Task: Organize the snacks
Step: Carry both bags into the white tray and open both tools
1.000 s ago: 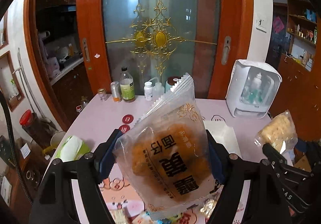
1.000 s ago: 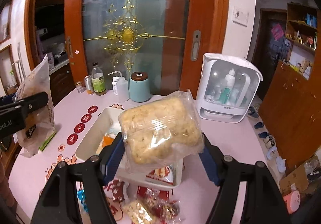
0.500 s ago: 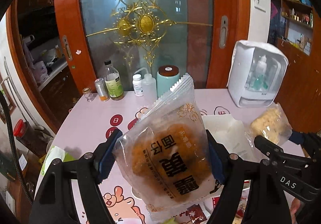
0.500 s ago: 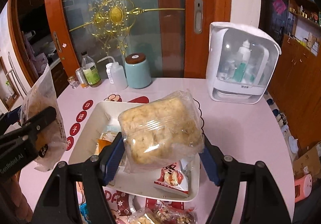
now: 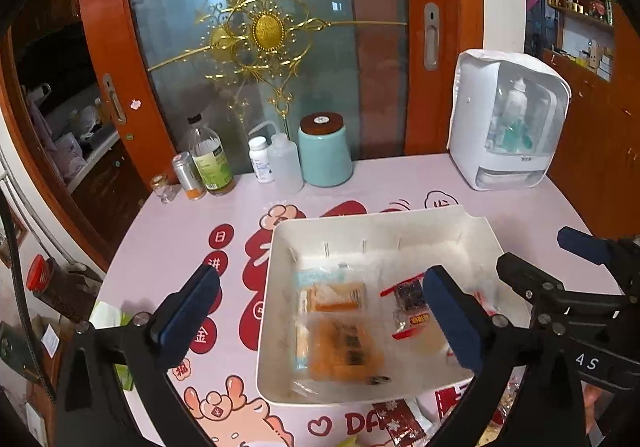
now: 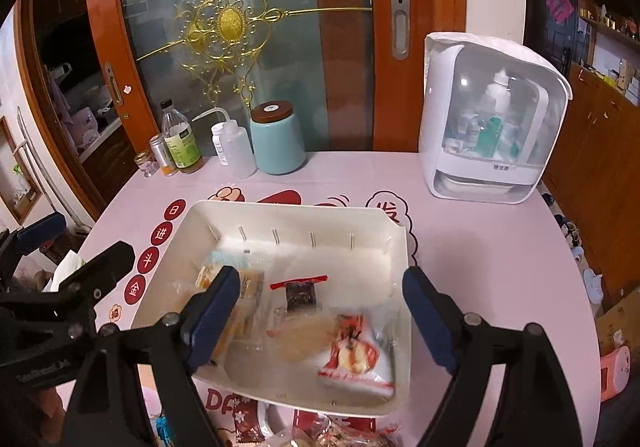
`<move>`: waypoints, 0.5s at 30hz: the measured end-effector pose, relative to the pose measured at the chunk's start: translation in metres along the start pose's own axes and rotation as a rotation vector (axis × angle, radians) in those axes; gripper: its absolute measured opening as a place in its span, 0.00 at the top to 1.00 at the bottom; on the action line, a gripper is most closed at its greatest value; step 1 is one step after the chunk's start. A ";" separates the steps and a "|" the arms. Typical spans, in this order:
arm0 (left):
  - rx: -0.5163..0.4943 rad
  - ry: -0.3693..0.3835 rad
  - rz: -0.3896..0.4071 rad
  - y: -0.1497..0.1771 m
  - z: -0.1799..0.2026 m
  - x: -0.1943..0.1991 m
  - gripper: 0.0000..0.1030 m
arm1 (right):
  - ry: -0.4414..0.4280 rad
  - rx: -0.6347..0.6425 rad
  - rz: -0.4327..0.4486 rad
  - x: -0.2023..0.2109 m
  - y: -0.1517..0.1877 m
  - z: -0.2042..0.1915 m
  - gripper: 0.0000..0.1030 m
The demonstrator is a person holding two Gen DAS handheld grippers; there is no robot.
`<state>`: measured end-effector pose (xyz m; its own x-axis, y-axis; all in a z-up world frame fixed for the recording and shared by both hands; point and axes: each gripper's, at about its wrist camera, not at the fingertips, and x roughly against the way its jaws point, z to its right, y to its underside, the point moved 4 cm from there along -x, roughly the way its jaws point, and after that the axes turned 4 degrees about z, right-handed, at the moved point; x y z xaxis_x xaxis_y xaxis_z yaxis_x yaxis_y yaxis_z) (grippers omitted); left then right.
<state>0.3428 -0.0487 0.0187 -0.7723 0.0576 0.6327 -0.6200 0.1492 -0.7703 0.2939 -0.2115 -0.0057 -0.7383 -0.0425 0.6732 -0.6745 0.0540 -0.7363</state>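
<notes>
A white tray (image 5: 380,215) (image 6: 280,207) sits on the pink table and holds several snack packets. The orange bread bag (image 5: 340,347) lies flat in its left half. The pale puffed-snack bag (image 6: 308,341) lies in the middle, beside a red-and-white packet (image 6: 354,357) and a small dark packet (image 6: 301,295). My left gripper (image 5: 322,317) hangs over the tray's left part, its jaws opening wide, nothing between the blue pads. My right gripper (image 6: 320,319) hangs over the tray's right part, jaws also opening, nothing between them. Each gripper shows at the edge of the other's view.
Bottles (image 5: 210,157), a teal jar (image 5: 325,151) and a white cabinet-like appliance (image 5: 508,119) line the far side by the glass door. Loose snack packets (image 6: 328,433) lie at the near table edge. A green-white pack (image 5: 106,321) lies left of the tray.
Both grippers came down over the tray and opened. The orange bag and the pale bag left the pads and now lie in the tray.
</notes>
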 end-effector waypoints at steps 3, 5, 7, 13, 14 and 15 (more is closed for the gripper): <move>-0.006 0.009 -0.009 0.002 0.001 0.002 0.02 | 0.002 0.004 -0.006 0.002 0.003 0.000 0.18; -0.014 0.008 -0.011 0.004 0.000 0.006 0.02 | 0.004 0.006 -0.015 0.003 0.005 0.000 0.18; -0.020 0.009 -0.012 0.005 0.000 0.009 0.02 | 0.002 0.013 -0.016 0.006 0.008 -0.001 0.18; -0.028 0.023 -0.034 0.010 -0.001 0.017 0.02 | 0.029 0.037 -0.045 0.011 0.017 -0.005 0.18; -0.028 0.026 -0.042 0.012 -0.001 0.018 0.01 | 0.035 0.038 -0.052 0.012 0.019 -0.005 0.18; -0.028 0.030 -0.050 0.014 -0.001 0.018 0.01 | 0.037 0.038 -0.058 0.012 0.021 -0.005 0.18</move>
<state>0.3203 -0.0449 0.0194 -0.7355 0.0794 0.6729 -0.6533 0.1805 -0.7353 0.2709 -0.2058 -0.0122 -0.6977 -0.0077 0.7163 -0.7164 0.0151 -0.6976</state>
